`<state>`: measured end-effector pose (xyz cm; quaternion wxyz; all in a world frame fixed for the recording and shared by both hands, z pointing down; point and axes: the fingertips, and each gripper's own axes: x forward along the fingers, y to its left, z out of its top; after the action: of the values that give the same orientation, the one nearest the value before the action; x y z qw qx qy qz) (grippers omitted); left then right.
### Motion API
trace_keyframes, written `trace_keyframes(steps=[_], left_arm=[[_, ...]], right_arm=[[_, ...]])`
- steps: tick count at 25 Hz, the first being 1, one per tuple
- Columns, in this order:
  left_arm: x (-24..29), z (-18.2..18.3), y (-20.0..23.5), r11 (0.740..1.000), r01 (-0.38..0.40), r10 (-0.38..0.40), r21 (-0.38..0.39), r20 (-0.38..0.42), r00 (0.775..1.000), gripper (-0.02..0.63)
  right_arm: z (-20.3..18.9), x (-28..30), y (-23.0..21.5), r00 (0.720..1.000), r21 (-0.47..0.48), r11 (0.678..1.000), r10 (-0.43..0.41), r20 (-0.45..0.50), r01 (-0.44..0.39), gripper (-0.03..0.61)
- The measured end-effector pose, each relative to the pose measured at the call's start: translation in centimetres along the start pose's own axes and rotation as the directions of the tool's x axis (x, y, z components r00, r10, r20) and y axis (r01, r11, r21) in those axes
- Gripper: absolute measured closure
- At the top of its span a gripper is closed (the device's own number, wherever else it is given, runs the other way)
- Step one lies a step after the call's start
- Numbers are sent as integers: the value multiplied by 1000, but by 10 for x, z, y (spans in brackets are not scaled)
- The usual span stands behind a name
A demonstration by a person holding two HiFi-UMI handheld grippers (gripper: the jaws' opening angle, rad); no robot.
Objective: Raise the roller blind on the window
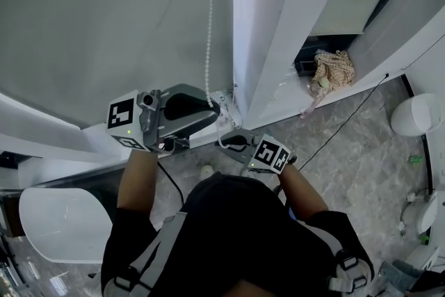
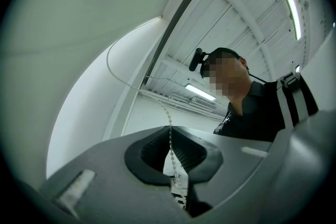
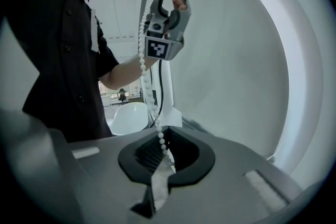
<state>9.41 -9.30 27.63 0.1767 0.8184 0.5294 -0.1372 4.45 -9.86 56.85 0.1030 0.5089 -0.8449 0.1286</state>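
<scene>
Roller blind (image 1: 104,24): one, grey. It covers the window at the head view's left, down to the white sill (image 1: 42,139). Its top is cut off by the picture edge.

Bead chain (image 1: 208,24): one white strand visible. It hangs at the blind's right edge, just beside the white frame post (image 1: 268,24). Its upper end runs out of frame.

Grippers: two, both on that chain.
- Left gripper (image 1: 211,108) is the upper one. Jaws are clamped together with the beads running down between the pads, as its own view shows.
- Right gripper (image 1: 228,142) is lower, just below and to the right of the left one. Jaws are pinched together on the same strand. Its own view looks up the chain to the left gripper above.

Other items:
- One white chair (image 1: 59,222), lower left, partly behind the person's arm.
- One checked cloth (image 1: 332,68) in the recess past the post.
- One black cable (image 1: 344,123) across the marble floor (image 1: 361,170).
- Two ceiling strip lights (image 2: 200,92) in the left gripper view.

Unclear:
- The white rounded object (image 1: 416,113) at the right edge is cut off and I can't identify it.
- In the head view the right gripper's jaw tips are small and dark, so the grip is not readable there.
- A thin looping line (image 2: 118,68) crosses the left gripper view; I can't tell whether it is cord or wire.
</scene>
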Motion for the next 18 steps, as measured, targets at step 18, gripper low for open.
trace_keyframes(steps=[18], left_arm=[[-8, -65, 103, 945, -315, 324, 90, -108, 940, 600]], right_arm=[[75, -64, 10, 979, 28, 999, -32, 201, 27, 575]])
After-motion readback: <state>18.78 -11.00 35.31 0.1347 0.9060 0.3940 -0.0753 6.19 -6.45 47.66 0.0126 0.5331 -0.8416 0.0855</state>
